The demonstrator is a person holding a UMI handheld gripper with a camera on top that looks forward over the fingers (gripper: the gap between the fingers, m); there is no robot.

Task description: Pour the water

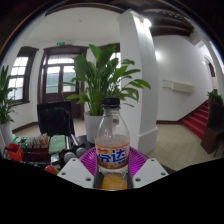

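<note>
two pink pads (135, 158) of level tool (112, 170) clenched on upright bottle (112, 145), potted plant (105, 85) beyond

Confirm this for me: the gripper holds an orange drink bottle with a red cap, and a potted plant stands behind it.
Wrong on the cap: it is dark, not red. The gripper view shows the gripper closed on the orange drink bottle, its pink pads at either side, and the potted plant behind it.
</note>
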